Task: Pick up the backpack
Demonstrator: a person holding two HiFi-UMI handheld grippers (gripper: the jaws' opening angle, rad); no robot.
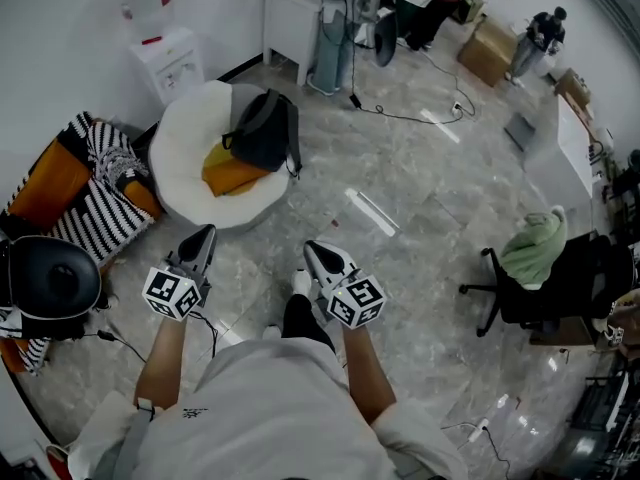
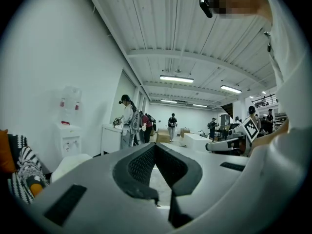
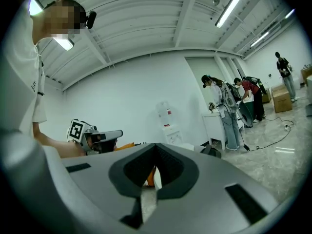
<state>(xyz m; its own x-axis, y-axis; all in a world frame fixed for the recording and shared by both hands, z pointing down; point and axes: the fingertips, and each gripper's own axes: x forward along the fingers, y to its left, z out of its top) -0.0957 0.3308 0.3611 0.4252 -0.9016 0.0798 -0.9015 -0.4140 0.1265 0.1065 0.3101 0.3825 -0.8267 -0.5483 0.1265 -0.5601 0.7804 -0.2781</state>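
The black backpack (image 1: 265,128) lies on a round white chair (image 1: 190,128), leaning on a yellow cushion (image 1: 232,173), ahead of the person. My left gripper (image 1: 205,231) is held level over the floor, just short of the chair's near rim, jaws shut and empty. My right gripper (image 1: 312,249) is beside it to the right, also shut on nothing. In the right gripper view the backpack (image 3: 212,151) peeks over the gripper (image 3: 155,147), with the left gripper (image 3: 95,138) at left. In the left gripper view the jaws of the gripper (image 2: 155,145) meet, and the chair (image 2: 68,164) is low left.
A water dispenser (image 1: 165,58) stands by the wall behind the chair. Striped and orange cushions (image 1: 95,183) and a black round seat (image 1: 50,278) are at left. An office chair with green cloth (image 1: 540,263) is at right. Cables (image 1: 400,116), a white table (image 1: 290,13) and people are farther back.
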